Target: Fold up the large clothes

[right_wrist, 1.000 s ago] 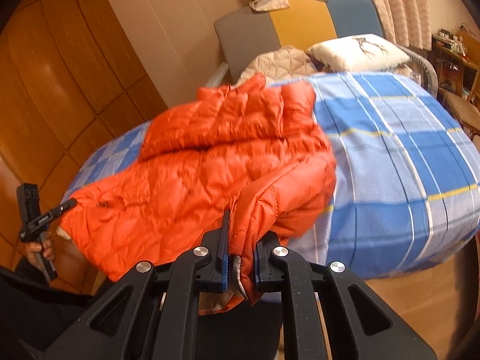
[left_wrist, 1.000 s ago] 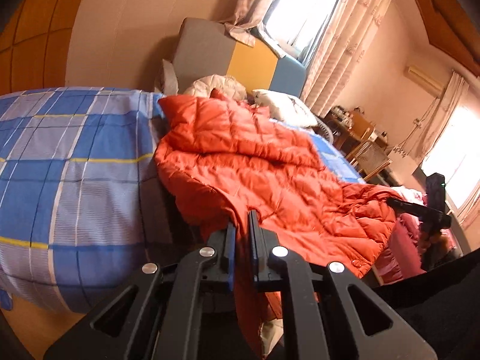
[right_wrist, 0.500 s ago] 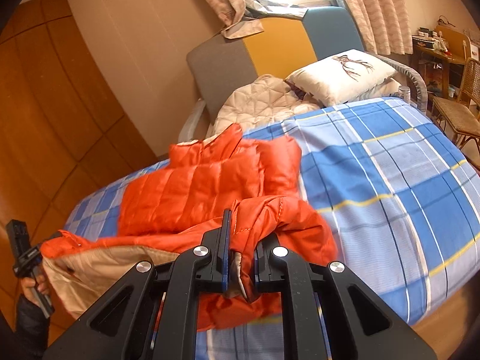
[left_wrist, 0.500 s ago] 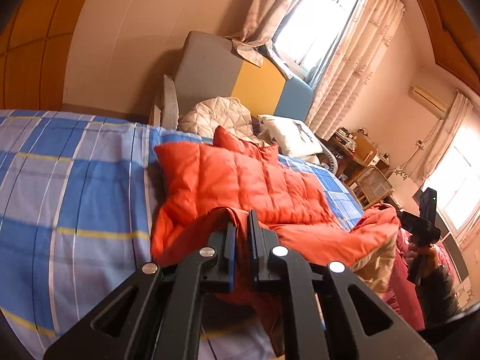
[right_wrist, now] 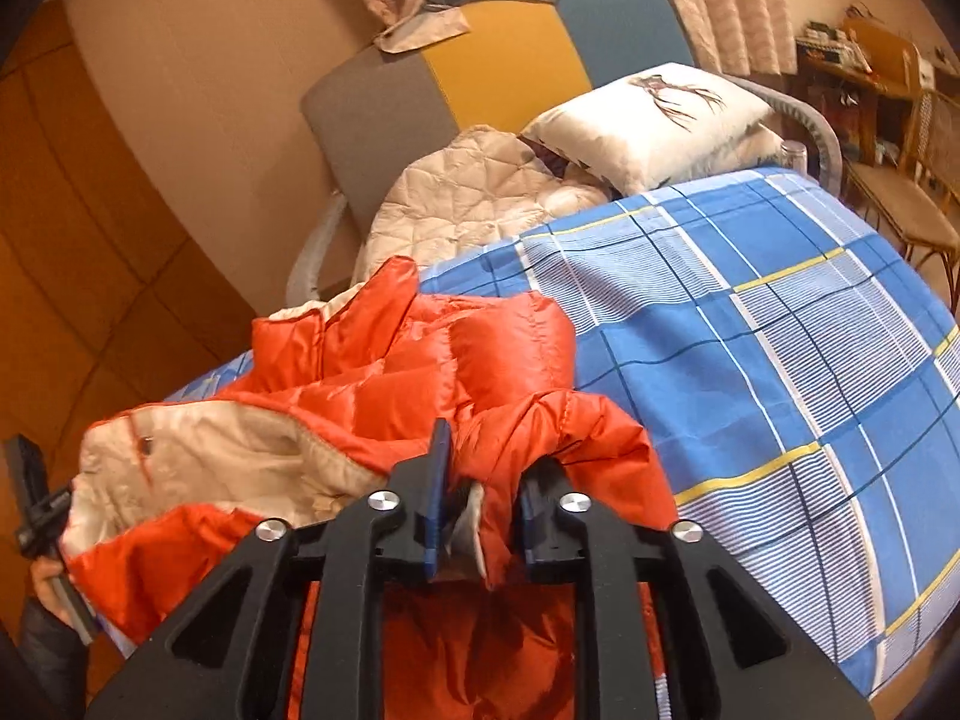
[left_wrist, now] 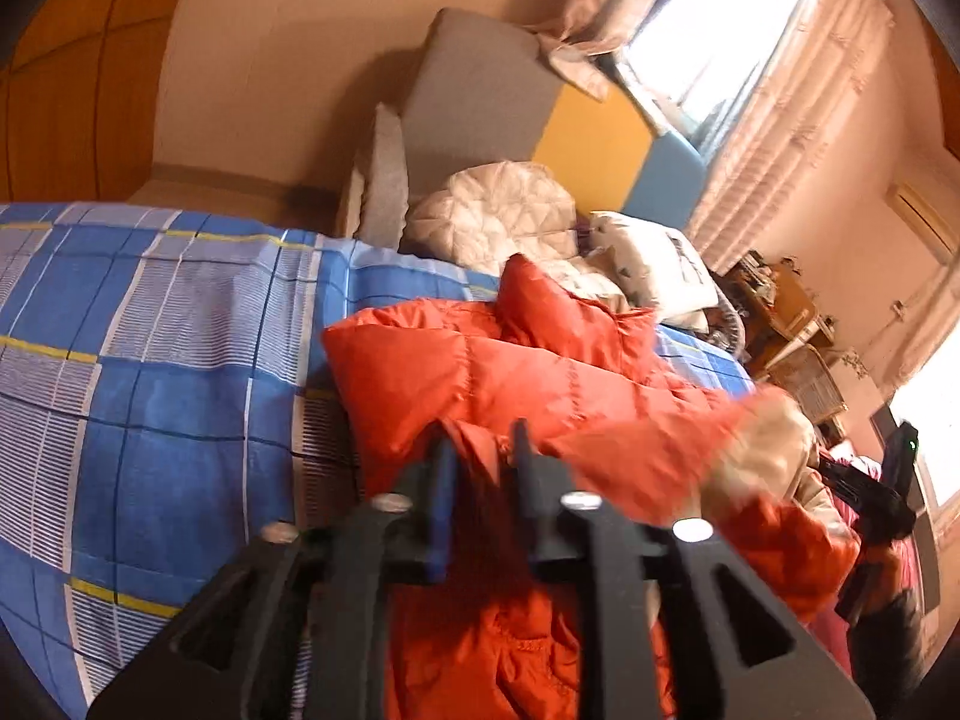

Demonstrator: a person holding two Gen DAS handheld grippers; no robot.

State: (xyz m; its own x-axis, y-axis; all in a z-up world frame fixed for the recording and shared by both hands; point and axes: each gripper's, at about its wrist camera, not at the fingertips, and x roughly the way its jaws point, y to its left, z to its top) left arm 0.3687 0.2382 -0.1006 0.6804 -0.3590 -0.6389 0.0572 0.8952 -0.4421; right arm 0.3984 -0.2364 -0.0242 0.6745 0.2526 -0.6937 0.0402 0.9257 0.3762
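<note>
An orange quilted down jacket (left_wrist: pixel 492 372) with a beige lining lies on the blue checked bed (left_wrist: pixel 150 360). Its lower part is folded up over the upper part, lining showing. My left gripper (left_wrist: pixel 480 450) has its jaws parted, with the jacket hem loose between them. My right gripper (right_wrist: pixel 480 468) also has its jaws parted, and a fold of the jacket (right_wrist: pixel 420 372) with its beige lining sits loose in the gap. Each gripper shows at the other view's edge, the right one (left_wrist: pixel 888 480) and the left one (right_wrist: pixel 36 510).
A beige quilt (right_wrist: pixel 474 198) and a white pillow (right_wrist: pixel 654 120) lie at the head of the bed against a grey, yellow and blue headboard (right_wrist: pixel 480 66). A wooden wardrobe (right_wrist: pixel 72 240) stands on the left. A desk and chair (right_wrist: pixel 900 138) stand on the right by the curtained window.
Both grippers carried the jacket's hem up and forward over the bed, folding it onto the upper part. Both sets of jaws, shut on the cloth before, now stand parted.
</note>
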